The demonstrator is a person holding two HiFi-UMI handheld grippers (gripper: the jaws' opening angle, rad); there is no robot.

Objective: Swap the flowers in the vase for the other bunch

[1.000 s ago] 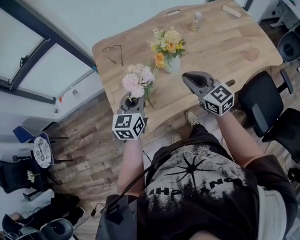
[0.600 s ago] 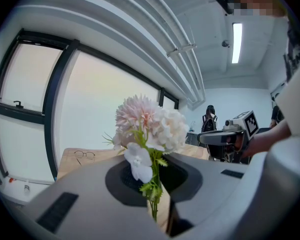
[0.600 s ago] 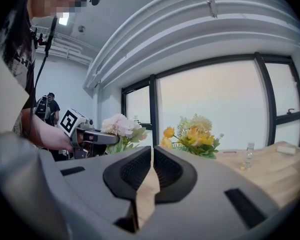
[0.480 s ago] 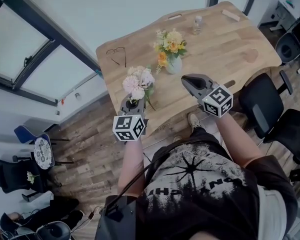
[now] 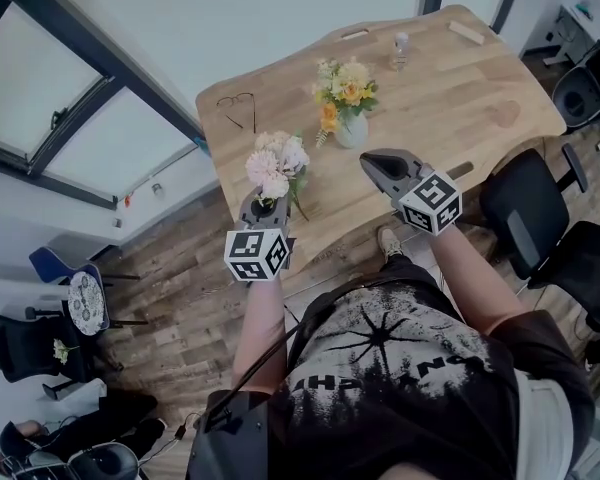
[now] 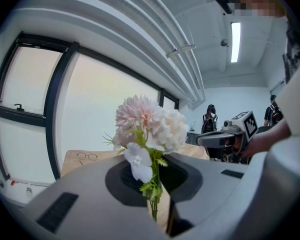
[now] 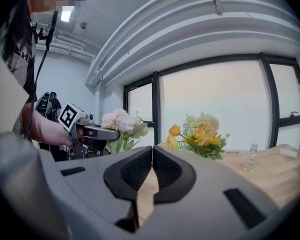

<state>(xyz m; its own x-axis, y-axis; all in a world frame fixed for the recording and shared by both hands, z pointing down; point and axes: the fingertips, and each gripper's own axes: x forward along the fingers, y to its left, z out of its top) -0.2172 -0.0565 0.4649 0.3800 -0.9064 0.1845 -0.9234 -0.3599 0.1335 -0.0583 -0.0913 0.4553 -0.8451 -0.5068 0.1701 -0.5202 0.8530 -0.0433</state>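
Wooden table (image 5: 450, 88) beside windows | vase (image 5: 351, 131) of yellow flowers (image 5: 345, 86) toward its left end, midway between near and far edges | left gripper (image 5: 266, 202) clamps pink bunch (image 5: 277, 163) by the stems over near-left corner | right gripper (image 5: 368, 161) closed, empty, above near edge

pink flower bunch (image 5: 276, 164): 1 | yellow flower bunch (image 5: 345, 82): 1 | vase (image 5: 352, 132): 1 | glasses (image 5: 238, 109): 1 | bottle (image 5: 401, 48): 1 | table (image 5: 450, 83): 1

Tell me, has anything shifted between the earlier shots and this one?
The right claw, shut and empty, edged slightly towards the small pale vase holding the yellow and orange flowers. Nothing was grabbed or released. The left claw still grips the pale pink and white flower bunch by its stems, and the vase stays on the light wooden table.
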